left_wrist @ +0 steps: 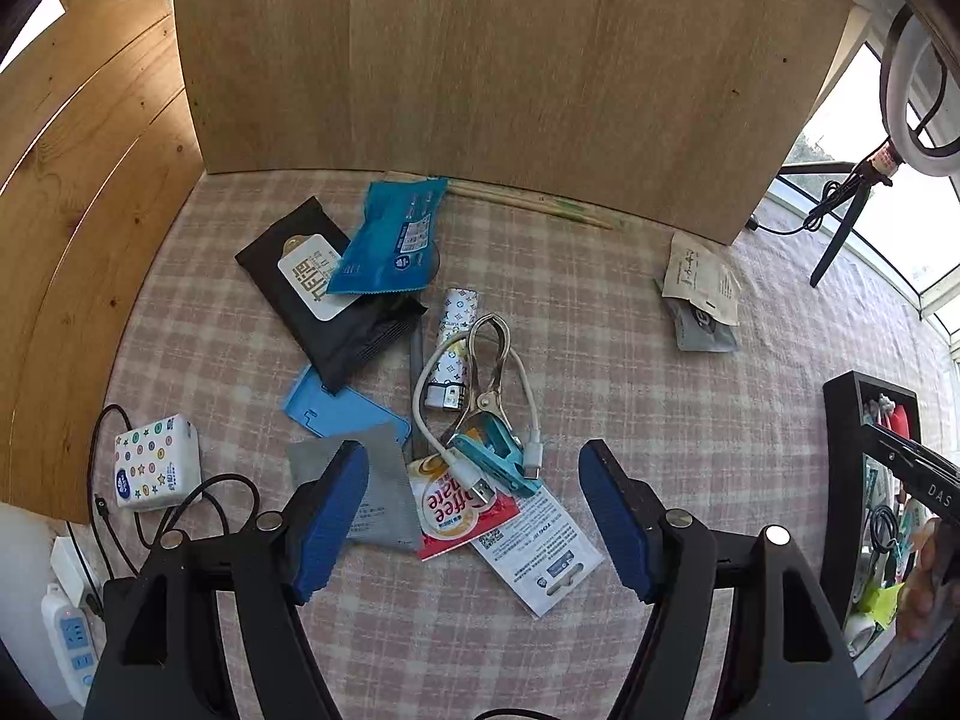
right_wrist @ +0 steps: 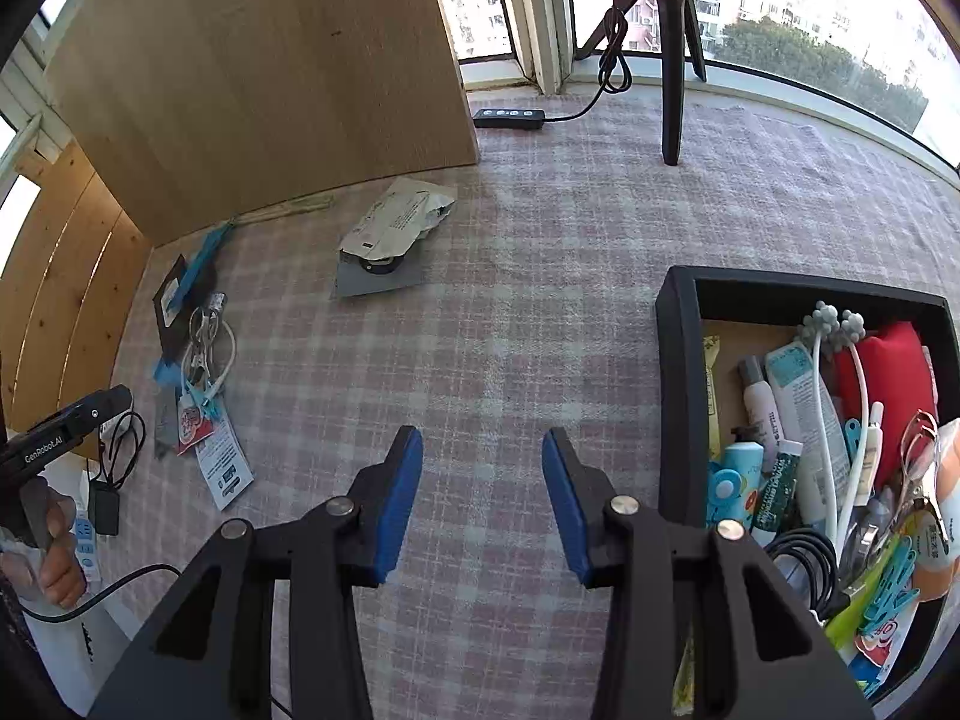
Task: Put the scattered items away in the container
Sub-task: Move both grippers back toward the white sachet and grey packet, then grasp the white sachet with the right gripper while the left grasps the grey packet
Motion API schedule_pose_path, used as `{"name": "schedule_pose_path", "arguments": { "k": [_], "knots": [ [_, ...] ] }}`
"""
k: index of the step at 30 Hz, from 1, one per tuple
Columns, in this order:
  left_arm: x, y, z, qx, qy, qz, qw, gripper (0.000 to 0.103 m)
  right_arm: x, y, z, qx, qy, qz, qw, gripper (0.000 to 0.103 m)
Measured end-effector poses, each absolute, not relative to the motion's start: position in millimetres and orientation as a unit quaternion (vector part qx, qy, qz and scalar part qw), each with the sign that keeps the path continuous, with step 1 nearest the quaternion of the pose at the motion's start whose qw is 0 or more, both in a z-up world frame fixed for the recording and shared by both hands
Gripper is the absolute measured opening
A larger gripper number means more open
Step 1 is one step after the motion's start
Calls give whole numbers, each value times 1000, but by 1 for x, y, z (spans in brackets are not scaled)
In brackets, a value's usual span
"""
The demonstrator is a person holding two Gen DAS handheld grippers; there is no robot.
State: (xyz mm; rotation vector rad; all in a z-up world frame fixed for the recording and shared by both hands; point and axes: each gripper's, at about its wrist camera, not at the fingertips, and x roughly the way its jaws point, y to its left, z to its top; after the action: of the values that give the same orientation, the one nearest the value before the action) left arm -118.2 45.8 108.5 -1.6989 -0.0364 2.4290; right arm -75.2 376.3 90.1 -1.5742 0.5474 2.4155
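The left gripper [left_wrist: 474, 510] hangs over a clutter pile [left_wrist: 444, 396] at frame centre, fingers apart and empty. The right gripper [right_wrist: 483, 498], also apart and empty, hovers left of the black container [right_wrist: 681, 360].

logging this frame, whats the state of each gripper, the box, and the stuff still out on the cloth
left gripper: open, empty, above the pile
right gripper: open, empty, over bare cloth
black box: open-topped, crowded with items
white cable: looped, lying across the metal clip
blue packet: lying on the black pouch
paper packets: lying apart from the pile, not in the box
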Motion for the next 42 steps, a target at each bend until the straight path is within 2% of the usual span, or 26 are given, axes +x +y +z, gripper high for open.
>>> {"name": "schedule_pose_path", "arguments": {
  "k": [5,13,15,16,22,28,30,32,33,35,36,37,38,42],
  "knots": [
    [-152,79,110,-570,-6,812,124,70,-118,389,83,-531,192,819,101,41],
    [-177,156,76,-589,40,782,198,68,-174,420,46,-534,272,795,96,41],
    [-182,171,62,-600,39,772,205,58,-188,426,36,-536,295,786,94,41],
    [-184,177,55,-606,38,767,207,56,-195,428,30,-536,305,781,95,41],
    [-198,195,24,-632,18,745,212,56,-222,434,1,-541,356,757,85,41],
    [-207,204,21,-626,12,749,215,54,-238,430,-8,-536,367,757,73,41],
    [-207,207,22,-620,20,756,211,39,-244,427,-8,-534,370,757,69,41],
    [-206,209,22,-616,22,759,209,31,-251,423,-9,-535,370,757,63,41],
    [-206,211,22,-616,22,759,210,21,-255,421,-9,-536,365,758,62,41],
    [-205,212,22,-616,17,759,210,15,-262,413,-9,-540,352,762,58,40],
    [-205,212,22,-617,12,760,207,13,-267,410,-9,-542,345,764,57,39],
    [-205,210,23,-618,7,760,203,12,-269,407,-9,-543,338,766,58,32],
    [-205,209,24,-618,4,760,202,10,-272,404,-10,-545,335,767,56,18],
    [-201,202,30,-613,0,764,201,6,-274,398,-4,-540,330,772,53,9]
  ]
}}
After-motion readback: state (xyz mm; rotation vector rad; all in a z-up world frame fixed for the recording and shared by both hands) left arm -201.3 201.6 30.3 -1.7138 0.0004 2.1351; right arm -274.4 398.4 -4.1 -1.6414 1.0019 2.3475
